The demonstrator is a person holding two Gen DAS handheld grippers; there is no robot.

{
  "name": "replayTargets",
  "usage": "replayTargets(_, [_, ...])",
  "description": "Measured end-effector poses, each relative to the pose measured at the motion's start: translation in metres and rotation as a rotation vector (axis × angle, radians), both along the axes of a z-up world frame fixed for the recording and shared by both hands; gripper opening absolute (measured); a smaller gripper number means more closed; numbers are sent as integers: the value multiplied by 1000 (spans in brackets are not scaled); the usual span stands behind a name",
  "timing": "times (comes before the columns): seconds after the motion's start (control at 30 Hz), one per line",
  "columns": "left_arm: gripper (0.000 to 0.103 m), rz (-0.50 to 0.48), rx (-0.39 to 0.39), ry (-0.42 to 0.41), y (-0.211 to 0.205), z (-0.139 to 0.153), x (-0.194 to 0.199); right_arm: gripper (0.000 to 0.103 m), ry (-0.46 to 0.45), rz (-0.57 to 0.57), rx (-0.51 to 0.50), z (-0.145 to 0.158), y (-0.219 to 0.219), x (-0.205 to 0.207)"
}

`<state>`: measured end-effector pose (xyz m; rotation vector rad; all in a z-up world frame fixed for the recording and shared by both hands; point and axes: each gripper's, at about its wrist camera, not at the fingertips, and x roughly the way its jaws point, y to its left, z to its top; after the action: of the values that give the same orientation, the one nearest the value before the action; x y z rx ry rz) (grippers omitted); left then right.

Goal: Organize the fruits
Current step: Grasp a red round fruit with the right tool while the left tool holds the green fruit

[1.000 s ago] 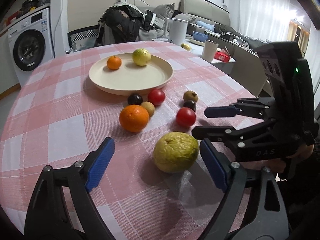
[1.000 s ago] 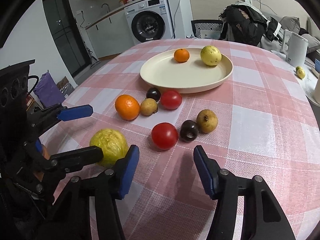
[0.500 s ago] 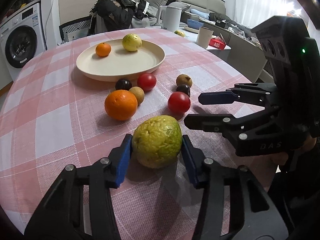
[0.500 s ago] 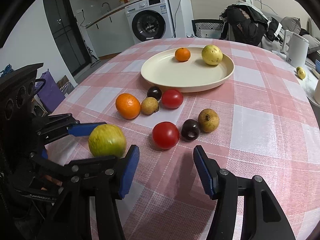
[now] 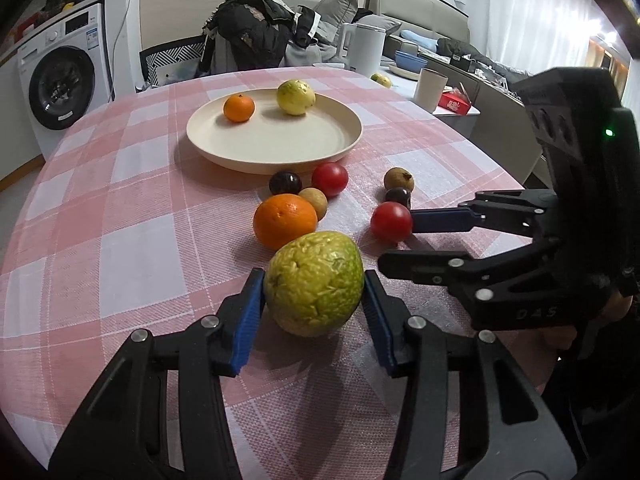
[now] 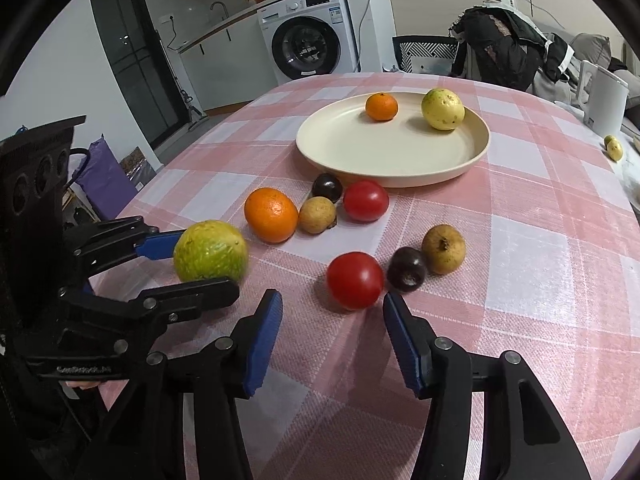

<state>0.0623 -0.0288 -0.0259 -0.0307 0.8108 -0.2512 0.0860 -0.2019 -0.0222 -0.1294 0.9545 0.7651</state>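
Pink-and-white checked cloth covers the round table (image 5: 120, 208), woven and slightly rough. The left gripper (image 5: 314, 300) has closed its blue pads on a bumpy green-yellow fruit (image 5: 314, 284) near the table's near edge; a second ago its jaws stood wide around that fruit on the cloth. The right gripper (image 6: 332, 320) hangs with its jaws apart and empty, having just narrowed a little, a smooth red tomato (image 6: 355, 280) just beyond its tips. A cream plate (image 6: 348, 152) toward the far edge carries a small mandarin (image 6: 381, 107) and a pale yellow fruit (image 6: 443, 109), with much bare room in it. An orange (image 5: 285, 221) sits just past the held fruit.
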Motion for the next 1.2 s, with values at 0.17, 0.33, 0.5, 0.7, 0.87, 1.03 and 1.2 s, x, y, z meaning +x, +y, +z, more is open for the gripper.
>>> replayTargets(0.17, [45,13,2,-6,3,1,-1,52,-1,-7,-18,-1,11,5])
replayTargets(0.33, [45,32,-3,-6,9,1,0,47,-9,-28,-37,-2,17,12])
replayTargets(0.5, [45,38,-3,-8,10,0,1,39,-21,-45,-45,-3,18,16])
replayTargets(0.7, [45,43,-4,-10,11,0,2,31,-23,-48,-43,-2,15,17])
replayTargets(0.87, [45,50,-8,-19,12,1,4,31,-40,-41,-34,2,14,13])
replayTargets(1.03, [45,61,-15,-30,15,4,7,27,-84,-35,6,16,10,9])
replayTargets(1.2, [45,73,-29,-36,18,7,11,27,-108,-48,31,28,0,14])
